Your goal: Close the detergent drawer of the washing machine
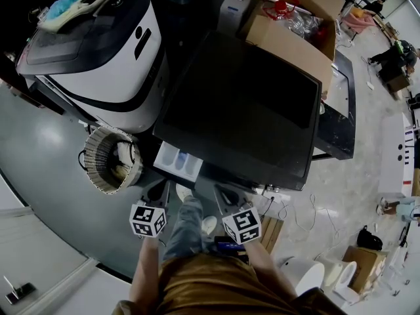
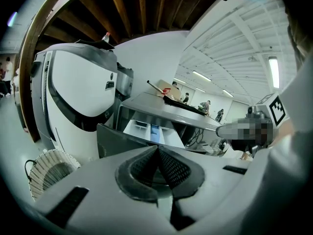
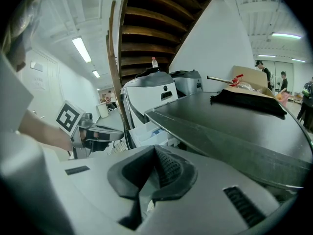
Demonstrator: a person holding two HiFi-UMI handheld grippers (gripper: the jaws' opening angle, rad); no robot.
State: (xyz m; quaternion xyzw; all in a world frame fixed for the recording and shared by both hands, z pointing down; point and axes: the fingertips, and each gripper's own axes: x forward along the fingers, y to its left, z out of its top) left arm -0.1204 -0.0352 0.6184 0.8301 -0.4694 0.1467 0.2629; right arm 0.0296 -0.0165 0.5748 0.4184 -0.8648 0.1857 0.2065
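Note:
The dark-topped washing machine [image 1: 243,104] stands in front of me. Its white detergent drawer [image 1: 178,161] with a blue compartment is pulled out at the front left corner. My left gripper [image 1: 161,190] hangs just below the drawer, apart from it, with jaws shut and empty. To its right, my right gripper [image 1: 224,194] is below the machine's front edge, also shut and empty. In the left gripper view the drawer [image 2: 152,131] lies straight beyond the closed left gripper [image 2: 157,149]. In the right gripper view the drawer [image 3: 146,131] shows left of the closed right gripper [image 3: 155,152].
A white top-loading machine [image 1: 98,51] stands to the left, with a wicker basket [image 1: 110,160] on the floor beside the drawer. A cardboard box [image 1: 295,25] rests on the far side of the dark top. Cables [image 1: 298,218] and white tubs [image 1: 321,274] lie on the floor at right.

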